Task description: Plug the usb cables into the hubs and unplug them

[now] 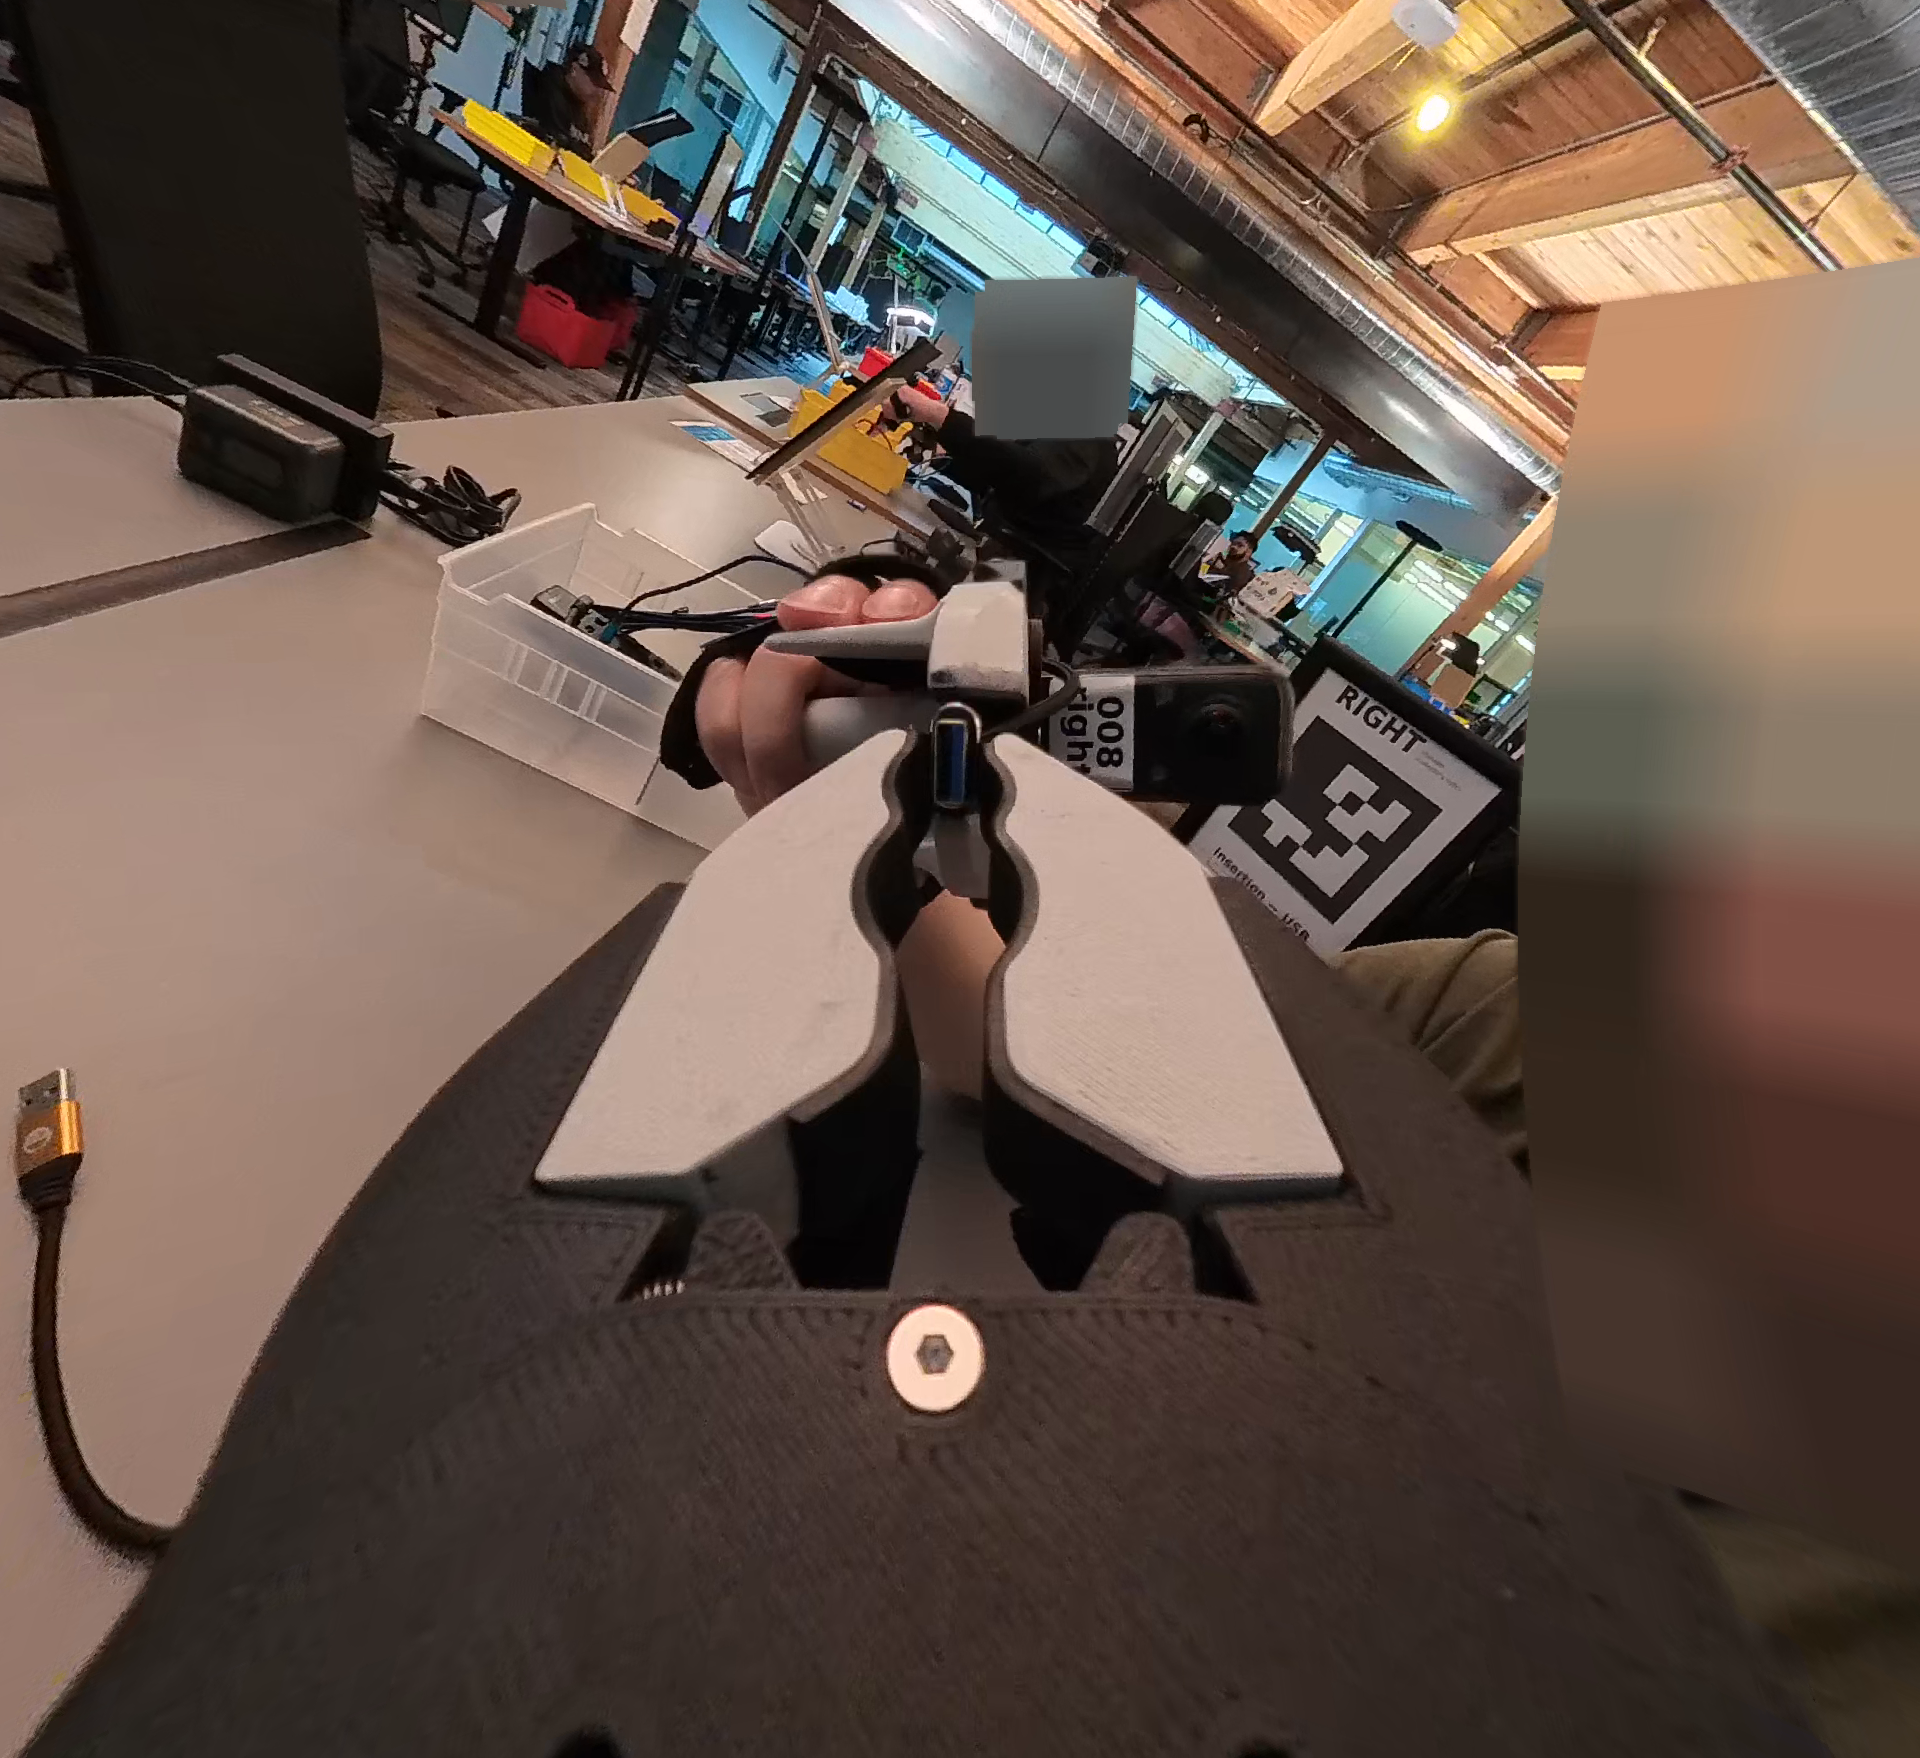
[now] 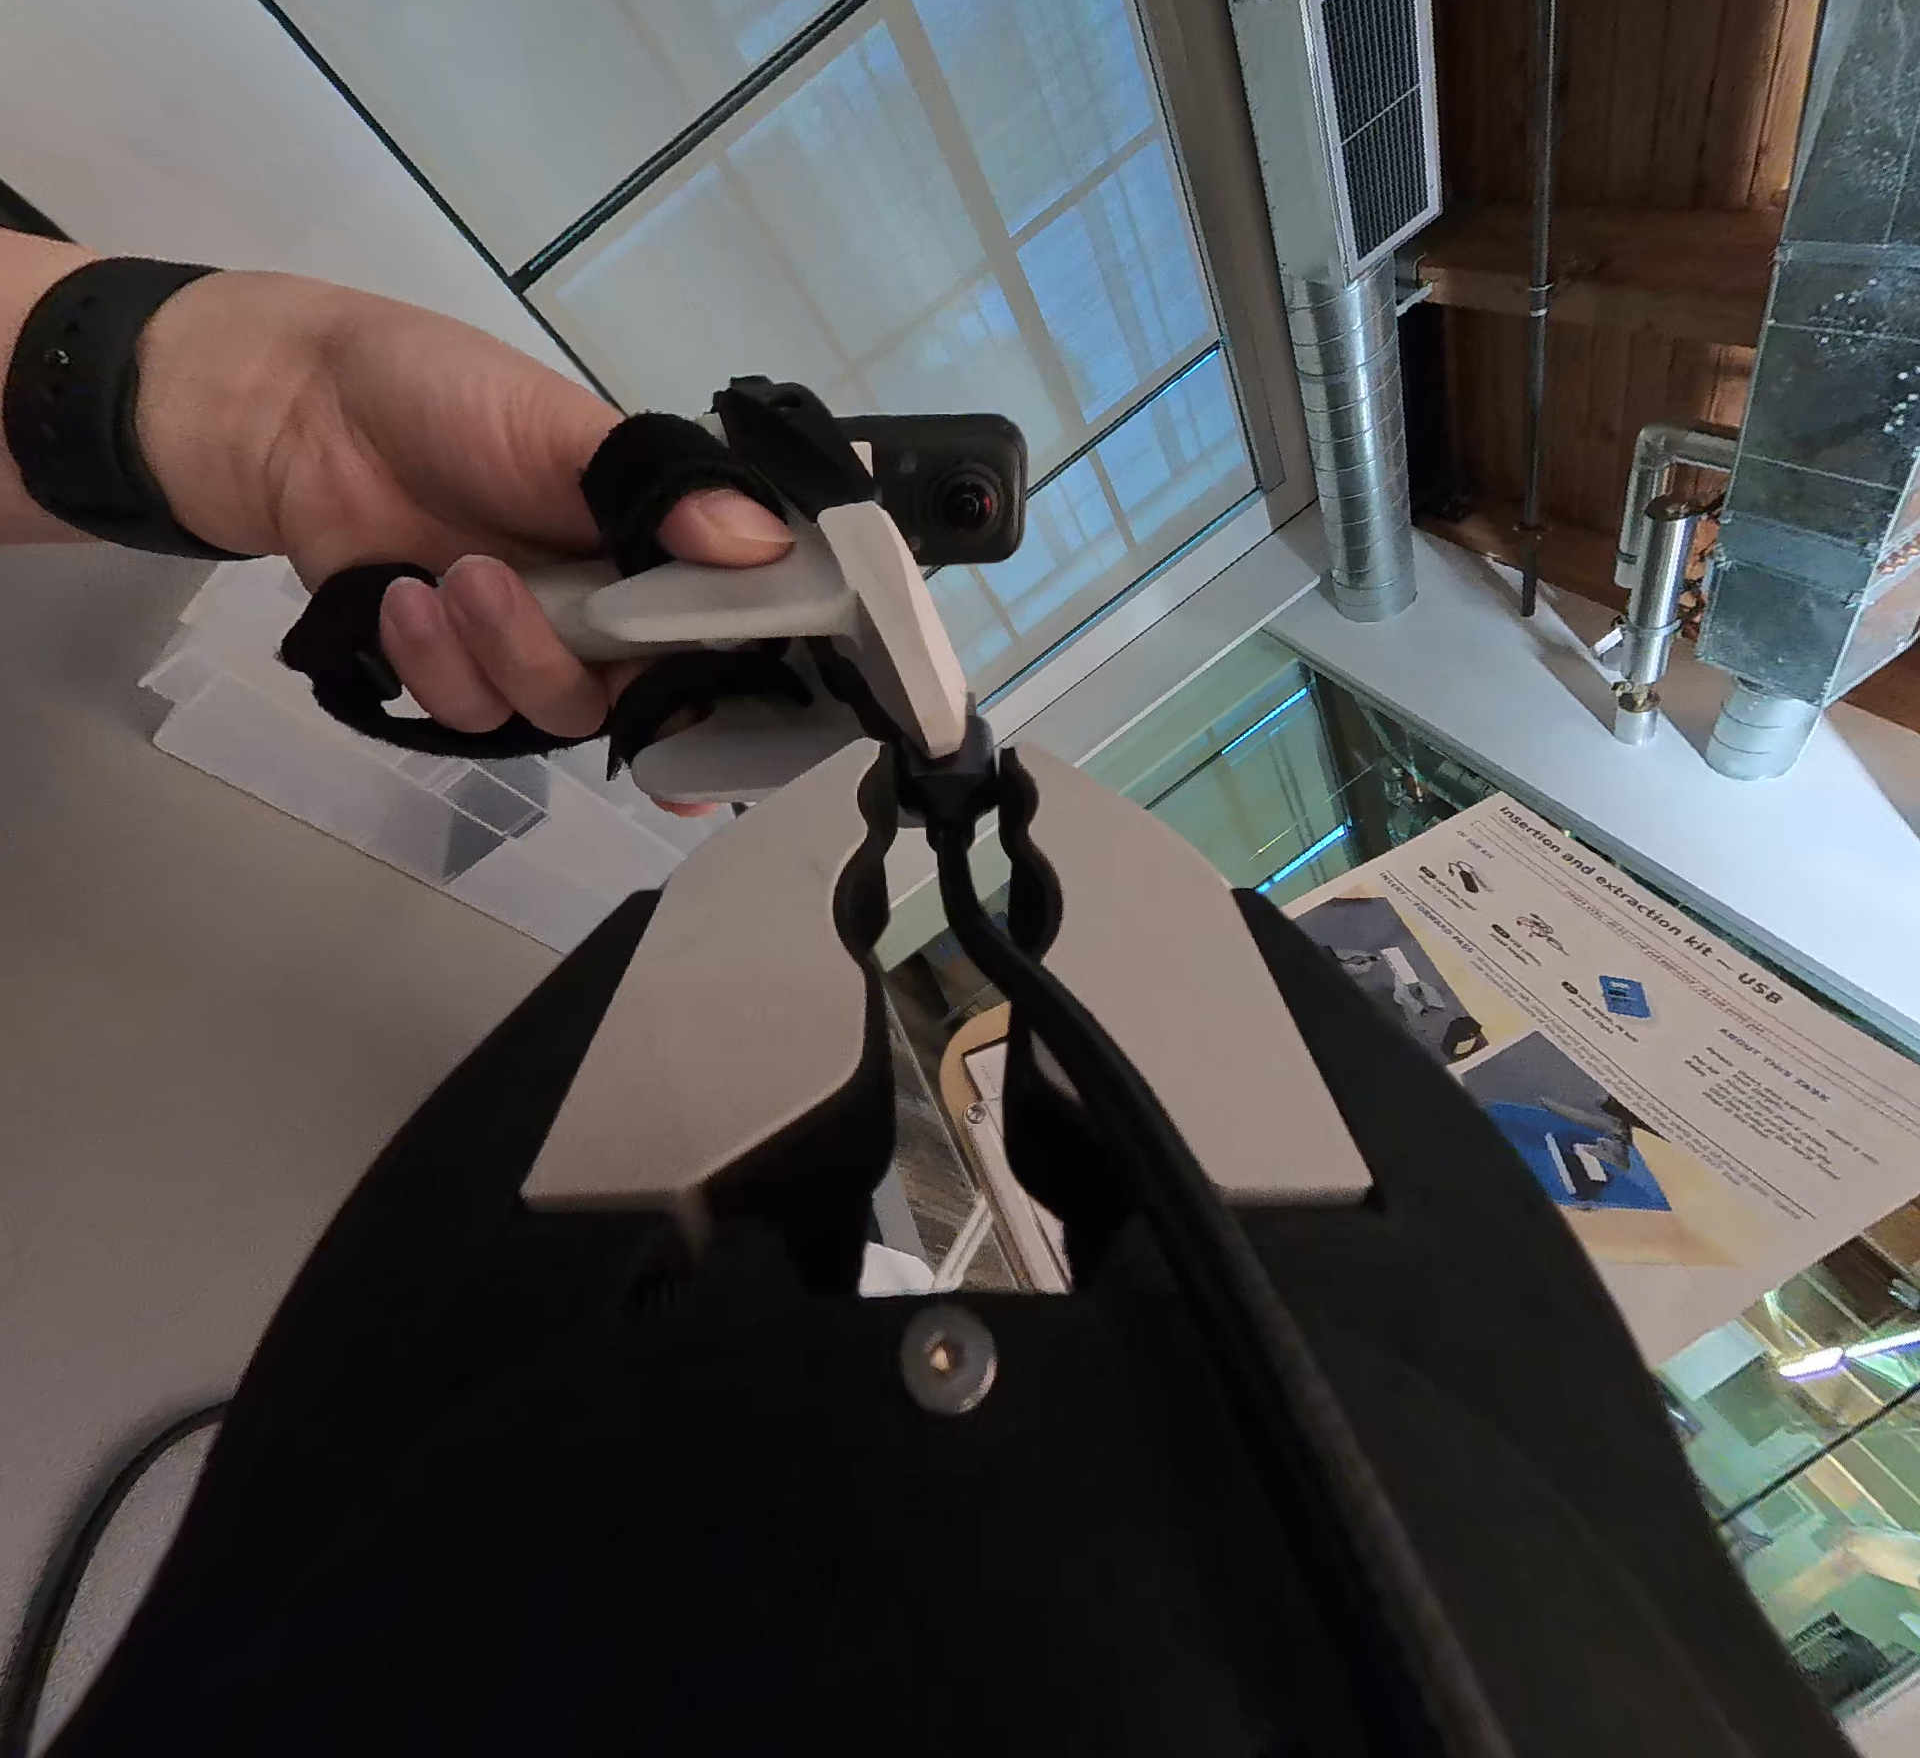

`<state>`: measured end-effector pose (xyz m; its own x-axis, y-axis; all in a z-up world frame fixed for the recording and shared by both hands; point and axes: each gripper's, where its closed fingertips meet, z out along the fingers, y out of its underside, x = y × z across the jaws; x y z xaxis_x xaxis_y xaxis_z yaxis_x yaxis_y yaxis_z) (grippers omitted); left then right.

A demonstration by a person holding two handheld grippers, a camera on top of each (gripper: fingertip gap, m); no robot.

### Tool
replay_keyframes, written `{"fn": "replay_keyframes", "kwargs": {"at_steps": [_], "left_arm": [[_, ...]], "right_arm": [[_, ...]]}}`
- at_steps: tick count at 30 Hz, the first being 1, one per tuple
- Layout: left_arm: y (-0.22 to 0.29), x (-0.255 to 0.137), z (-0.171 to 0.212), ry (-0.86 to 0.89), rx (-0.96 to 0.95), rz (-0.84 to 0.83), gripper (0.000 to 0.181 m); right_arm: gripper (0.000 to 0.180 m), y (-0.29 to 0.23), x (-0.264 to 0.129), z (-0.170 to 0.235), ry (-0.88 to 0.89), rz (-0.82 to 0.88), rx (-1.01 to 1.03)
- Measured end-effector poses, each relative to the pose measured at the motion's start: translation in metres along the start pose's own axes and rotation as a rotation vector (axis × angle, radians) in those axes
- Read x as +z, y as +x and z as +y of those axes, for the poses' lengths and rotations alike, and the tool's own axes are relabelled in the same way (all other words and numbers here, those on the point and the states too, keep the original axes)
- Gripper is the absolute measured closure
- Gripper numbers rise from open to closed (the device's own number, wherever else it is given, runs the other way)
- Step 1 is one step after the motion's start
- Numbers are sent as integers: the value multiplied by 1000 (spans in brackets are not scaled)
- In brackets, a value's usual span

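Above the table (image 1: 260,825), both grippers meet tip-to-tip, raised.

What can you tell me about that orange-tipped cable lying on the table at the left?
The black braided cable with an orange metal-looking plug sleeve lies loose on the pale grey table, at the left edge of the left wrist view. Its silver plug end points away from the camera and is plugged into nothing. Behind the orange sleeve comes a short black collar, then the woven cord, which curves toward the camera and passes out of sight under the gripper's dark body. Only the table touches it; neither gripper holds it.
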<state>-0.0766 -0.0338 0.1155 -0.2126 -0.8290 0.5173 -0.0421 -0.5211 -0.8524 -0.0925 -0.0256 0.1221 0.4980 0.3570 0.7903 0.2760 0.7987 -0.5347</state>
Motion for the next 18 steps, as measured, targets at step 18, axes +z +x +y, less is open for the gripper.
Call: {"fn": "replay_keyframes", "kwargs": {"at_steps": [18], "left_arm": [[3,-3,-6,3,115,-42,165]], "right_arm": [[162,3,-5,0,-45,-15,-34]]}}
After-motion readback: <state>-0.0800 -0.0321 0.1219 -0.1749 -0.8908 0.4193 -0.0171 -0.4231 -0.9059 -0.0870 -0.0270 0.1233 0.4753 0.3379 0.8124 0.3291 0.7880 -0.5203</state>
